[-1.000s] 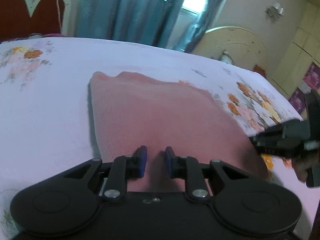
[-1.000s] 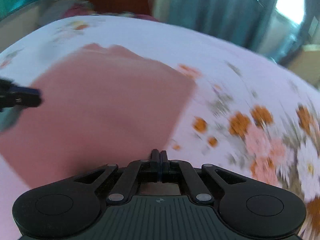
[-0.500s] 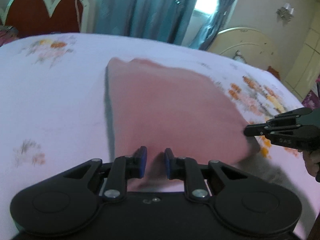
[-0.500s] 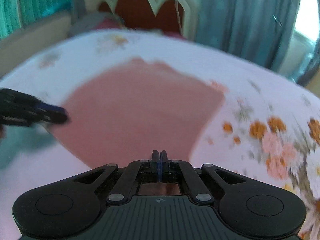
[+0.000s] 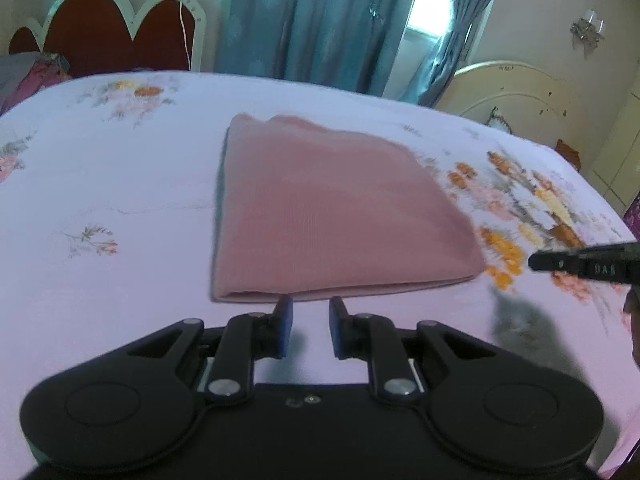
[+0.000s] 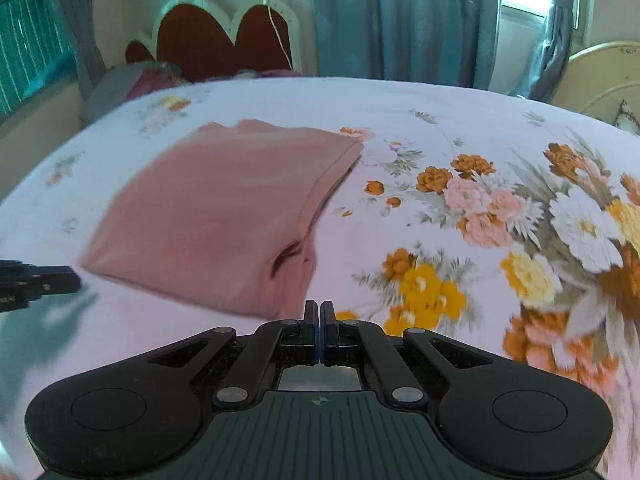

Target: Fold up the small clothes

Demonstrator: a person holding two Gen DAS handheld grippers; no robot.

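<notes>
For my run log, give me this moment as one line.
cloth: pink, folded, flat on bed | left tongs: slightly open, empty, off cloth | right tongs: shut, empty | stage: fold looks done

Right gripper (image 5: 536, 263) cut off by right edge of left wrist view. Hand (image 5: 632, 320) behind it mostly out of frame. Flower print (image 6: 560, 332) near bedsheet's (image 6: 400, 104) right edge blurred. Pink cloth's (image 6: 224, 208) near-left corner blurred.

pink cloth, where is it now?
The pink cloth lies folded flat on the floral bedsheet, just beyond the left gripper, held by neither gripper; in the right wrist view it sits left of centre.
</notes>
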